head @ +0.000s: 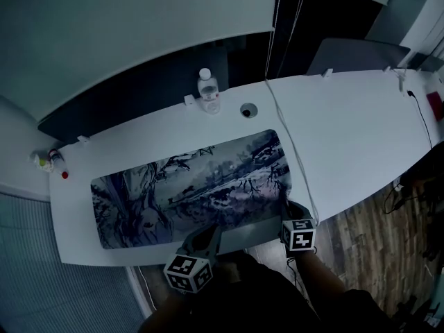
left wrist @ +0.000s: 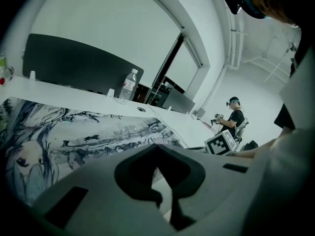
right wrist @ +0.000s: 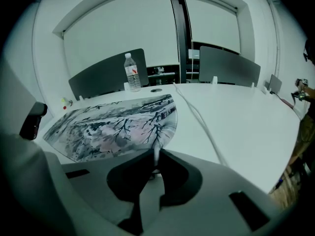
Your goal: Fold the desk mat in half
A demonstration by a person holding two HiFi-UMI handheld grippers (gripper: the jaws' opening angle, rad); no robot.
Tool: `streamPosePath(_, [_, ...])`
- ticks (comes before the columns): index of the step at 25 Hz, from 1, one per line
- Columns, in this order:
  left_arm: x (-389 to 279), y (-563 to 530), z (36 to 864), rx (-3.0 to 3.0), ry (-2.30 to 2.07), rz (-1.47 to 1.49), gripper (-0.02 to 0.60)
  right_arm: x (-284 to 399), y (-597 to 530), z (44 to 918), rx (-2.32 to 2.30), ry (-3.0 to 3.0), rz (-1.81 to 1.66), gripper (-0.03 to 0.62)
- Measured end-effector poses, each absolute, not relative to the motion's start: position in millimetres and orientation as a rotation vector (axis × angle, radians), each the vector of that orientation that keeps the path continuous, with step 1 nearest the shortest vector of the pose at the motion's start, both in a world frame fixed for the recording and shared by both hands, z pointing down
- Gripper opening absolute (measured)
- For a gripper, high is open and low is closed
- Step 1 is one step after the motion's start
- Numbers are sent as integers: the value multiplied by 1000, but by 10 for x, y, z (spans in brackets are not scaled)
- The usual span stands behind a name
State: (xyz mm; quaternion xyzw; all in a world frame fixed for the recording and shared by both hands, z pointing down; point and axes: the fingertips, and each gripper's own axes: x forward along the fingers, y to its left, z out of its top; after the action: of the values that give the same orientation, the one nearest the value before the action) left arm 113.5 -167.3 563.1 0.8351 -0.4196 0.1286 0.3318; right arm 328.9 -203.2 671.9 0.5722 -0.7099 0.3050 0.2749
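While bottle (head: 208, 93) stands behind mat (head: 187, 189), cable (head: 283, 127) alongside

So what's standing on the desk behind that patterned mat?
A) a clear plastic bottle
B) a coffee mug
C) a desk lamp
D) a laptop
A: a clear plastic bottle stands upright on the white desk, beyond the far edge of the desk mat.

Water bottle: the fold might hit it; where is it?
In head view, the water bottle stands at the desk's far edge, beyond the desk mat, left of the cable hole.
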Motion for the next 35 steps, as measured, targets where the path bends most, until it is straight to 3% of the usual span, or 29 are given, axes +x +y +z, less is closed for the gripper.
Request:
streamPosePath(15, [607,-1319,5491,2115,-1251,257,6,2552,-2072,6116,1428,-2155,692,41])
streamPosePath(35, [-373,-785,5220,1966,-1552,154,6,1224,-1886,6026,1059,-2316,630,40])
